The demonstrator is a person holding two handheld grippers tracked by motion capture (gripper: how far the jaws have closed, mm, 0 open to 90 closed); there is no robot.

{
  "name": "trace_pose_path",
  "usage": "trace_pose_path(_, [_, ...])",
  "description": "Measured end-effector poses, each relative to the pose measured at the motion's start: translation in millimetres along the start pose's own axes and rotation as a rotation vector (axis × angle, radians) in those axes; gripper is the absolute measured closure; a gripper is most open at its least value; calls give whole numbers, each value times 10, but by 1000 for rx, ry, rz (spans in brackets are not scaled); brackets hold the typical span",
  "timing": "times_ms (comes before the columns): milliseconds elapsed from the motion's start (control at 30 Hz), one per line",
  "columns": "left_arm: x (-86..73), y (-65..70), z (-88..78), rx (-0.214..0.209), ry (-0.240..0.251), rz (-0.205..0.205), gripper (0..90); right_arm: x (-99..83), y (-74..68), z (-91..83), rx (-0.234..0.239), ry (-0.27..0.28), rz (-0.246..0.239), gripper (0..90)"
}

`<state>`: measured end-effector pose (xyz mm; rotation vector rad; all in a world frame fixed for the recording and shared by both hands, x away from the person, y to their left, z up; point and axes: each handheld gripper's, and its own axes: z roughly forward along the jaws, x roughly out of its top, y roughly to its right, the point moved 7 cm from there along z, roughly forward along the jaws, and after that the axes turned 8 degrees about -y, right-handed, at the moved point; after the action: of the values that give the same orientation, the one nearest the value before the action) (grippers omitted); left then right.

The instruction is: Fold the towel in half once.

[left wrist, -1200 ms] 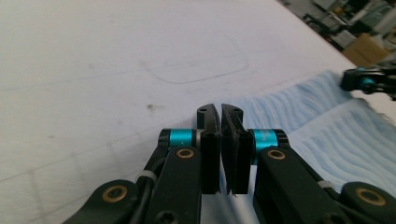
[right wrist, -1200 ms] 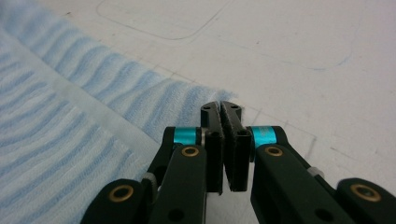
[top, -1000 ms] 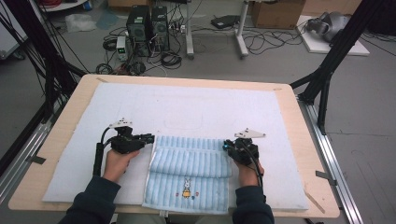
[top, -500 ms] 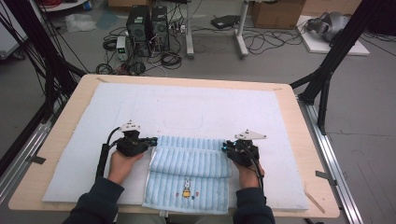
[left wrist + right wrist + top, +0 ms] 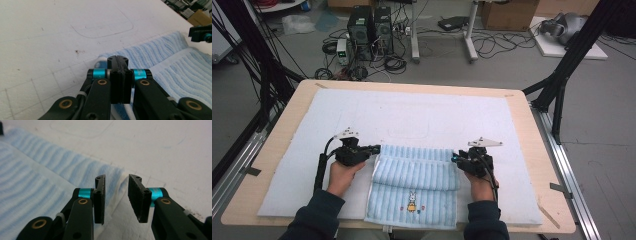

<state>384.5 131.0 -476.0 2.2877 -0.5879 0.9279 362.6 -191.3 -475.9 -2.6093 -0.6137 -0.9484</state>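
Note:
A light blue striped towel (image 5: 417,175) with a small rabbit picture lies folded on the white mat (image 5: 437,115). My left gripper (image 5: 376,148) rests at its far left corner. In the left gripper view its jaws (image 5: 117,60) are pressed together above that corner of the towel (image 5: 175,65), and I see no cloth between the pads. My right gripper (image 5: 454,158) is at the far right corner. Its jaws (image 5: 116,180) have just been opening and stand apart over the edge of the towel (image 5: 37,182), with nothing between the pads.
The mat covers most of the wooden table (image 5: 532,130), with bare mat beyond the towel and a faint rounded outline drawn on it. The right gripper's tip (image 5: 200,33) shows far off in the left gripper view. Computers and cables sit on the floor behind.
Both hands keep their places at the towel's far corners. The towel lies as it did before.

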Motion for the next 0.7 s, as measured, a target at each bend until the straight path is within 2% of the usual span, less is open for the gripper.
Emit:
trace_pose_path(67, [0,-3,-1,-1,2,-2,890,-40,-2,78,16,-29,5,700])
trace_pose_path(100, [1,-4,-3,-4,3,0,890,-48,-1,105,26,-35,4,759])
trace_pose_path(133, [5,-1,-6,-3,7,2,890,-50,-14,115,48,-33,4,871])
trace_pose_path(233, [26,-8,-19,-9,25,-2,892,-16,-33,81,23,-9,-42,882])
trace_pose_path(367, [85,-64,-27,-17,71,-47,892,47,-31,53,-4,31,-56,883])
trace_pose_path(467, [118,-135,-17,-2,91,-86,892,91,-11,63,-17,48,-36,883])
trace_pose_path(633, [191,-237,64,29,89,-124,892,167,67,134,-53,64,-7,883])
trace_pose_path(700, [160,-270,112,49,69,-129,892,193,92,180,-57,58,0,882])
